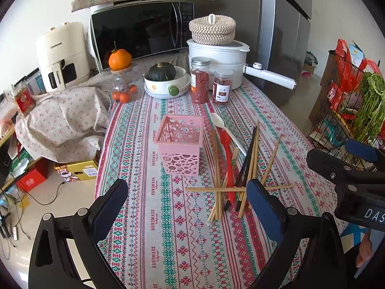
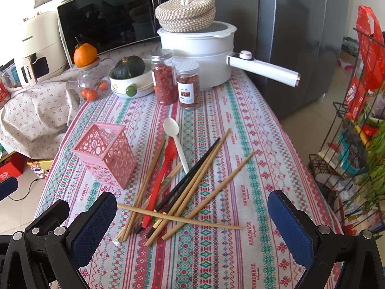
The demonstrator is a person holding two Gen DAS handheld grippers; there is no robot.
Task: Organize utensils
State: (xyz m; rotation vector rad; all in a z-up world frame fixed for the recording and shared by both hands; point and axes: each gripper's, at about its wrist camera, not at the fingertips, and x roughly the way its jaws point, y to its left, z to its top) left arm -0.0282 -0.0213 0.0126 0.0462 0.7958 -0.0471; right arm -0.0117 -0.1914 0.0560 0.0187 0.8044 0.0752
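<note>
A pink perforated utensil holder (image 1: pixel 179 142) (image 2: pixel 105 155) stands upright and empty on the patterned tablecloth. To its right lies a loose pile: several wooden chopsticks (image 1: pixel 217 175) (image 2: pixel 207 192), black chopsticks (image 1: pixel 247 159) (image 2: pixel 192 175), a red spoon (image 1: pixel 227 154) (image 2: pixel 161 180) and a white spoon (image 1: pixel 225 130) (image 2: pixel 175 139). My left gripper (image 1: pixel 187 192) is open and empty, above the table in front of the holder. My right gripper (image 2: pixel 192 207) is open and empty, hovering over the near end of the pile; it also shows at the right edge of the left wrist view (image 1: pixel 349 175).
At the table's back stand two jars (image 2: pixel 176 82), a bowl with a green squash (image 2: pixel 130 77), a glass jar with oranges (image 2: pixel 90 82), a white pot (image 2: pixel 199 53) with a long handle, a microwave and a fridge. A wire rack (image 2: pixel 356 144) stands to the right.
</note>
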